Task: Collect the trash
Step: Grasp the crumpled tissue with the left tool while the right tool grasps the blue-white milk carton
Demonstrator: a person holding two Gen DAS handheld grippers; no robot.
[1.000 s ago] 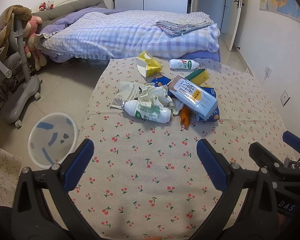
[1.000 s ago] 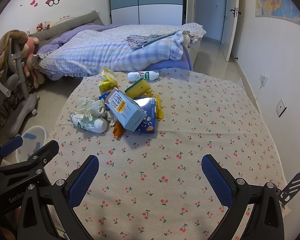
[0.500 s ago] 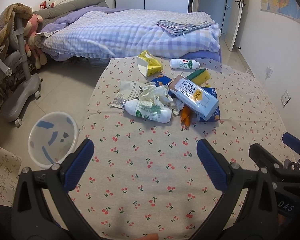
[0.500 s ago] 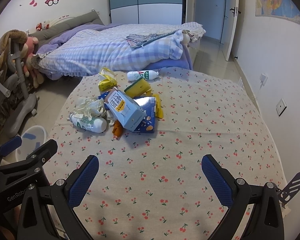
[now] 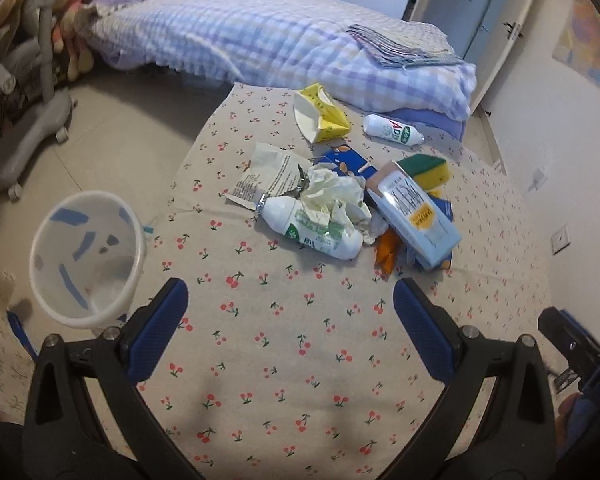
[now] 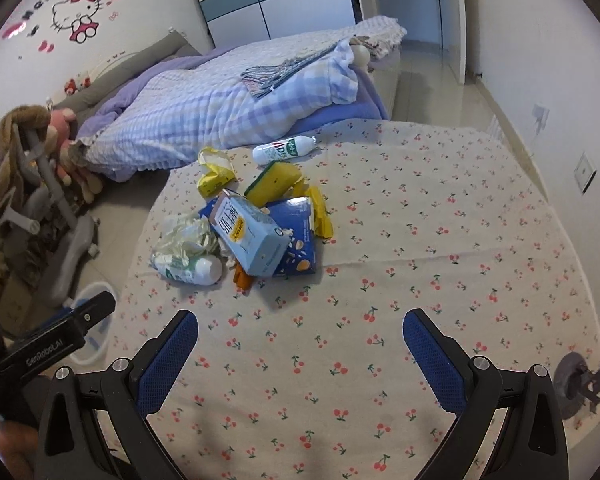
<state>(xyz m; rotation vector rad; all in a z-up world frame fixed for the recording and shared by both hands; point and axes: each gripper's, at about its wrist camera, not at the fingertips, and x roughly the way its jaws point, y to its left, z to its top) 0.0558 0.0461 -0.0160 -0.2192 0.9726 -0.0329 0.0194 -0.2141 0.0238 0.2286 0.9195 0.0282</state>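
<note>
A heap of trash lies on the cherry-print table: a white bottle [image 5: 310,227] under crumpled paper [image 5: 332,192], a light blue carton [image 5: 418,212], a yellow-green sponge [image 5: 428,166], a yellow carton [image 5: 320,114], a second white bottle [image 5: 392,130] at the far edge and a torn wrapper [image 5: 266,174]. The same light blue carton [image 6: 248,236] and near bottle [image 6: 188,268] show in the right wrist view. My left gripper [image 5: 290,308] is open over the cloth, short of the heap. My right gripper [image 6: 300,334] is open too, nothing between its fingers.
A white bin [image 5: 86,256] stands on the floor left of the table. A bed [image 5: 268,36] with a checked cover lies beyond the far edge. A grey wheeled chair base [image 5: 24,136] is at far left. The left gripper's body [image 6: 52,344] shows in the right wrist view.
Both grippers have moved forward toward the heap, so the trash and the bin look nearer. Both stay open.
</note>
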